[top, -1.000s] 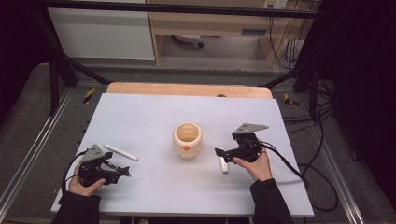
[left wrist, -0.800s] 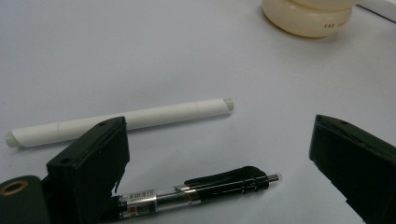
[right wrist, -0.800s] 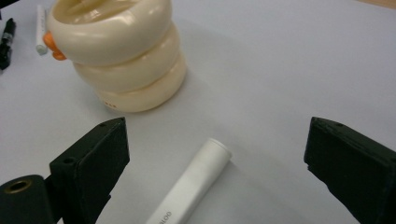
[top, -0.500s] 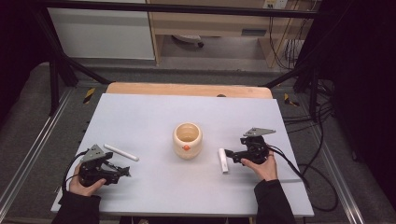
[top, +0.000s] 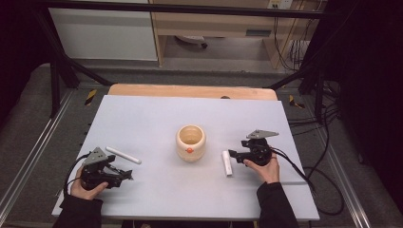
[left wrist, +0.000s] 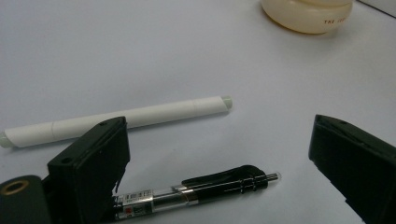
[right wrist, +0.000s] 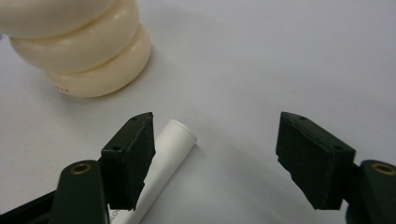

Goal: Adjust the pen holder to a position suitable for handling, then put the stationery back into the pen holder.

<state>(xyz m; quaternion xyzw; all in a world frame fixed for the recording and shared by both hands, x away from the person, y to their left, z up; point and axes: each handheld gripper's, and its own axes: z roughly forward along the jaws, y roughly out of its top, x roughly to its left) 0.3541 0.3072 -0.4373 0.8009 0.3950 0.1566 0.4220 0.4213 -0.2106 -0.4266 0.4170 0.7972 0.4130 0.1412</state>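
White marker [right wrist: 161, 163] on the table [top: 142, 114] beside the cream cup [top: 190, 141], lying between right gripper [right wrist: 215, 158] jaws that have just been closing but not yet pressing — likely nudged aside by one jaw if approached off-centre.

My right gripper [top: 233, 155], jaws just closing, sits low against a white marker [top: 227, 163] beside the cream cup [top: 190, 142]; my left gripper [top: 124, 176] rests near another marker [top: 123, 155].
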